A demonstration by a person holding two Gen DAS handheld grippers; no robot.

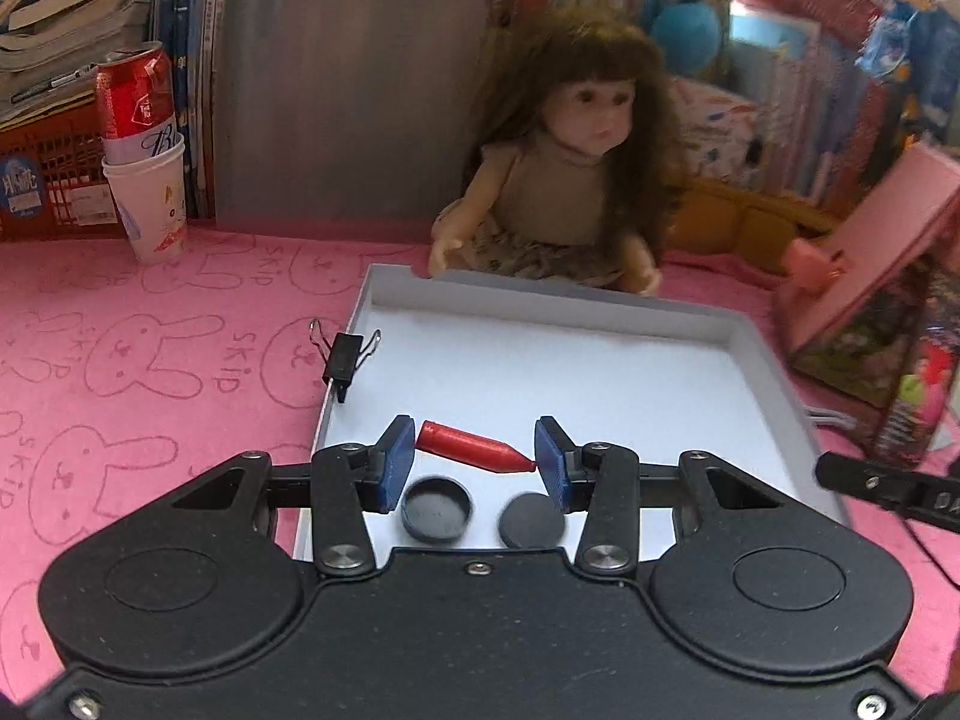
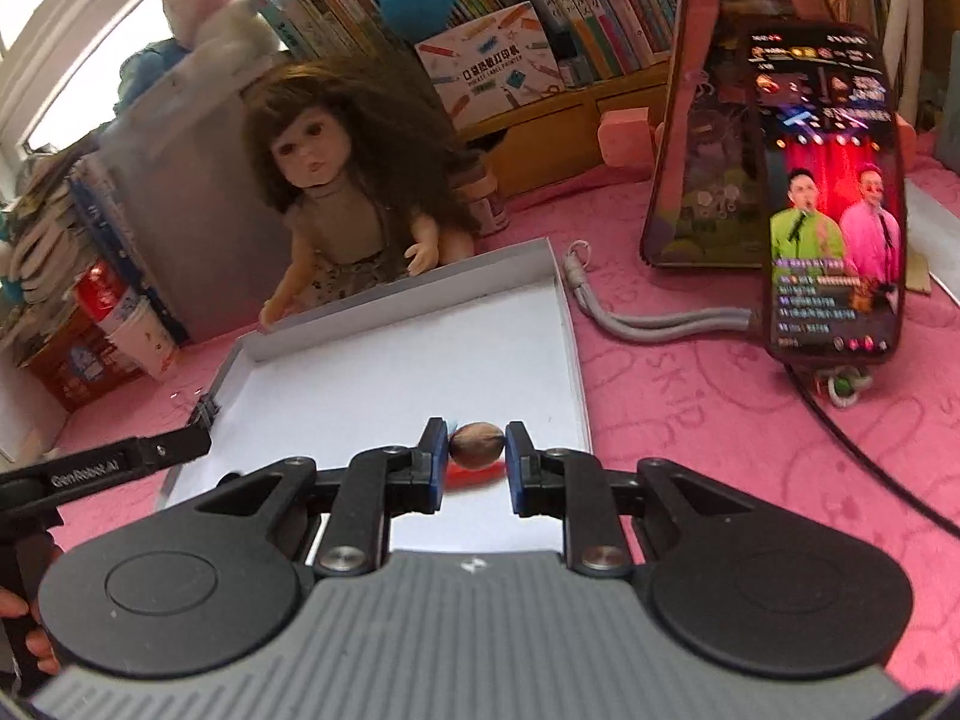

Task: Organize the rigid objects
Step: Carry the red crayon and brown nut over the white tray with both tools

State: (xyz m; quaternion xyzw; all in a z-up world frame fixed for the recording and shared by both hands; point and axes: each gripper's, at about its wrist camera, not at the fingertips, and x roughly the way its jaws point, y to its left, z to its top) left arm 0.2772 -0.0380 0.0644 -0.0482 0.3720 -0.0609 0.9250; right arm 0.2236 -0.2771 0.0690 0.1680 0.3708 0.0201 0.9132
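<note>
- The right gripper (image 2: pixel 477 456) is clamped on a small brown oval object, nut-like in look (image 2: pixel 477 445), pinched only at its two ends above the near part of the shallow white cardboard tray (image 2: pixel 567 324). A rounded, hard thing held by so little surface could squirt out if the hand tilts or jolts, and roll off the near right edge onto the pink rabbit-print cloth (image 2: pixel 690 420).
- The left gripper (image 1: pixel 475 461) stands partly open. The red bullet-shaped plastic cap (image 1: pixel 474 447) shows between its blue pads (image 1: pixel 398 462), apparently lying in the tray and not squeezed; I cannot be sure the tip is free of the right-hand pad. Closing now might flick it sideways.
- A round black lid (image 1: pixel 436 509) and a flat black disc (image 1: pixel 532 521) lie in the tray just near of the red piece; a low drop could strike them and scatter all three.
- The two tools work close together over the near end of the tray, so they may collide.
- The black binder clip (image 1: pixel 347 360) sits on the tray's left wall; a bump there could shift the tray.
</note>
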